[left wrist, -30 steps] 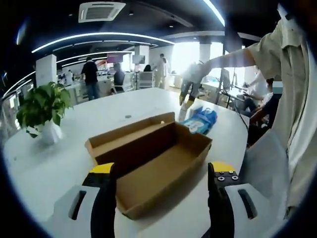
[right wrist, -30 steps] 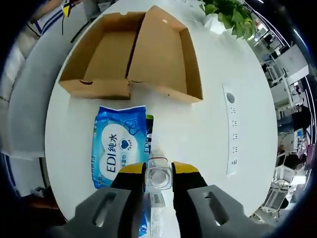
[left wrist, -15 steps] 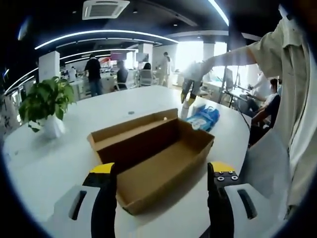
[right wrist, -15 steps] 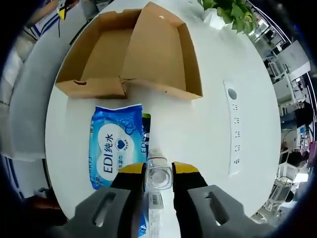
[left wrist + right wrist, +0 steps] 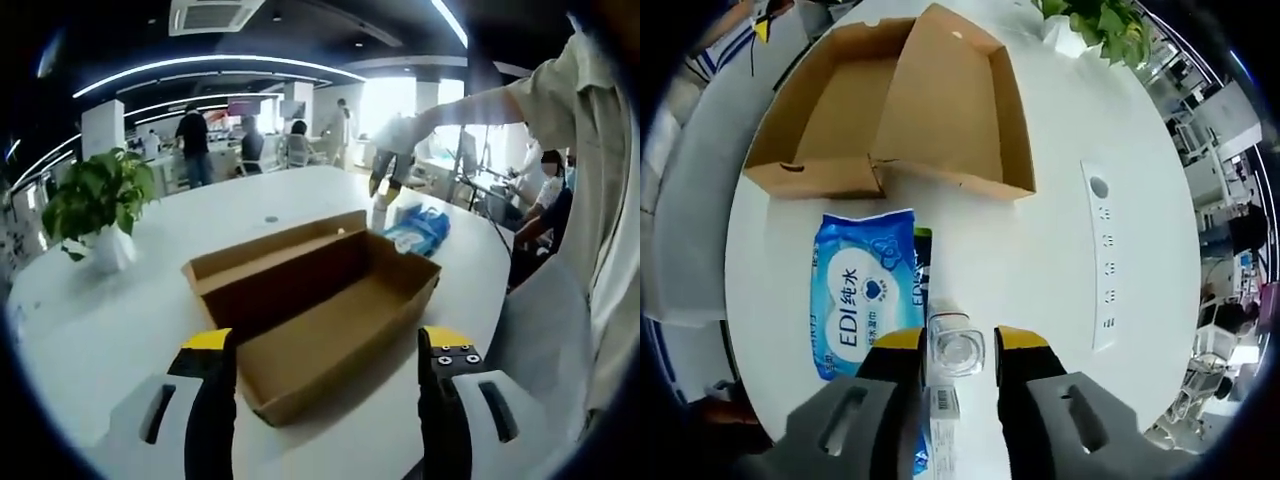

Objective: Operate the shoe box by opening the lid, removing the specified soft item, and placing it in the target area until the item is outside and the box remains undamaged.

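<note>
In the right gripper view, the open shoe box [image 5: 890, 110] lies on the table [image 5: 1040, 260], its lid [image 5: 815, 110] hinged back at its left. The wipes pack [image 5: 862, 300] lies just below the box, and an upright bottle [image 5: 955, 350] stands right of the pack, between the right tool's [image 5: 958, 345] spread jaws. A socket strip [image 5: 1100, 255] runs along the table at right, and a potted plant [image 5: 1095, 20] stands beyond the box.

Two views, one box

My left view sits low and close, looking level across the table [image 5: 120, 330] over the open box [image 5: 318, 318] into the office. My right view looks steeply down from higher up; both share the box [image 5: 890, 110], wipes [image 5: 862, 295] and plant [image 5: 1102, 18].
</note>
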The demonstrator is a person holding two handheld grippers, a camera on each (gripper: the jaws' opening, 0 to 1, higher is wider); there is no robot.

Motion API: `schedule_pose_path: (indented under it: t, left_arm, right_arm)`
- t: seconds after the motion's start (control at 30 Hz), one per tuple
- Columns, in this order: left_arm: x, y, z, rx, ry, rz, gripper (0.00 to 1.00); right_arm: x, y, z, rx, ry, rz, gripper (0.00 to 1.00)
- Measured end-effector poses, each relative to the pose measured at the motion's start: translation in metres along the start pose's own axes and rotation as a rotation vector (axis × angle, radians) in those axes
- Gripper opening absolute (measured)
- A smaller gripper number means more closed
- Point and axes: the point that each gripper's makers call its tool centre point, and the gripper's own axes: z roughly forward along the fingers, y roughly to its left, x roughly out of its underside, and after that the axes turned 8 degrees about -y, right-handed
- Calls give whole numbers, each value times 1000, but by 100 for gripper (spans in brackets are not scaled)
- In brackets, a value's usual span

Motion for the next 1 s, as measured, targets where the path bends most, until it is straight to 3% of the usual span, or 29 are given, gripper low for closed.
schedule_pose_path:
  t: [0.33,0.6,1.0]
  left_arm:
    - [8,12,-2,-60,33,-10,70]
    - [17,21,-4,-108,76,-45,59]
    - [26,42,-6,-210,115,-115,43]
  right_arm:
    - [-7,-8,-7,45,-31,45,32]
    - [-20,-7,-15,66,-79,118,35]
    - [-44,-33,-21,185,-197,327,37]
